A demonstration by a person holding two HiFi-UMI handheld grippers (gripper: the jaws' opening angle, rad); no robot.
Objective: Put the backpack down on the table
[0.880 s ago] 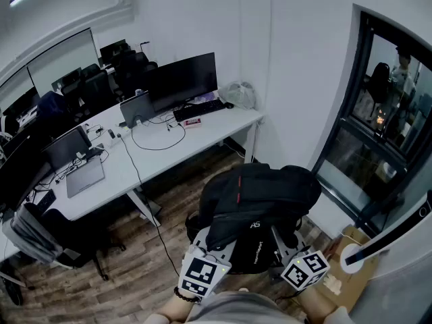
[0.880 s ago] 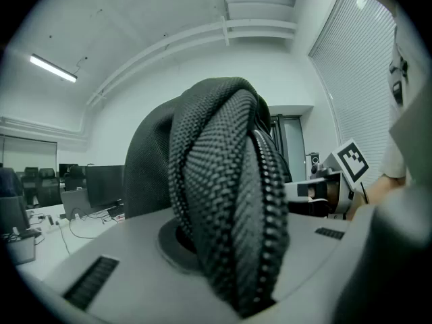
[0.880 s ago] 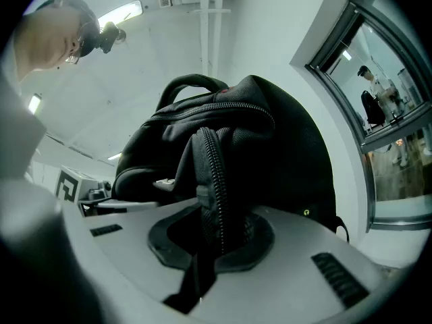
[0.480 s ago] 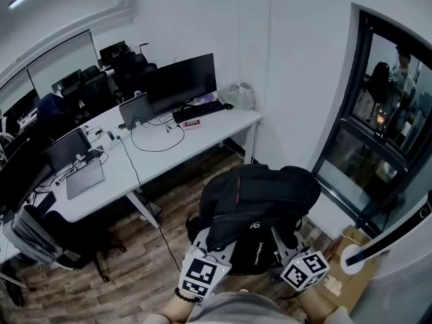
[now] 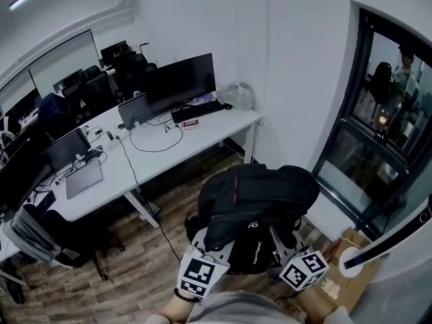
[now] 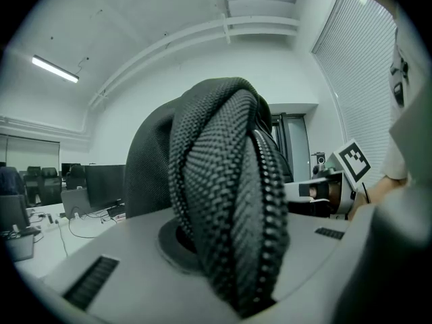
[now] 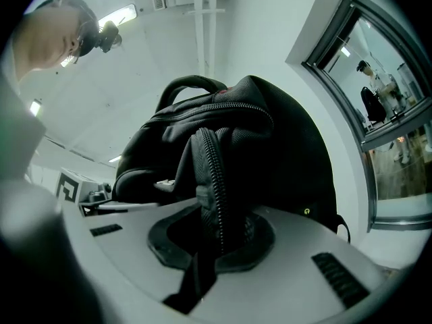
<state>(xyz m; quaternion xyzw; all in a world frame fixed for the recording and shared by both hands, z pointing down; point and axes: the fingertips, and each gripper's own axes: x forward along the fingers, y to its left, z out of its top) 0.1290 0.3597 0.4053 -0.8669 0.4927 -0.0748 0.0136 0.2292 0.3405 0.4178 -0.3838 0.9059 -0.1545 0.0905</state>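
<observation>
A black backpack (image 5: 260, 194) with a red stripe hangs in the air in front of me, above the wooden floor, held from below by both grippers. My left gripper (image 5: 210, 241) is shut on a fold of the backpack's zippered fabric (image 6: 229, 201). My right gripper (image 5: 282, 240) is shut on another zippered edge of the backpack (image 7: 212, 181). The white table (image 5: 169, 150) with monitors stands ahead and to the left, well apart from the bag.
On the table are a large monitor (image 5: 181, 79), a keyboard (image 5: 199, 110), laptops (image 5: 84, 174), cables and a plastic bag (image 5: 237, 94). An office chair (image 5: 40, 238) stands at the lower left. A glass window wall (image 5: 378, 113) and a cardboard box (image 5: 344, 285) are on the right.
The backpack and both grippers have shifted very slightly to the left in the head view; otherwise nothing has changed.
</observation>
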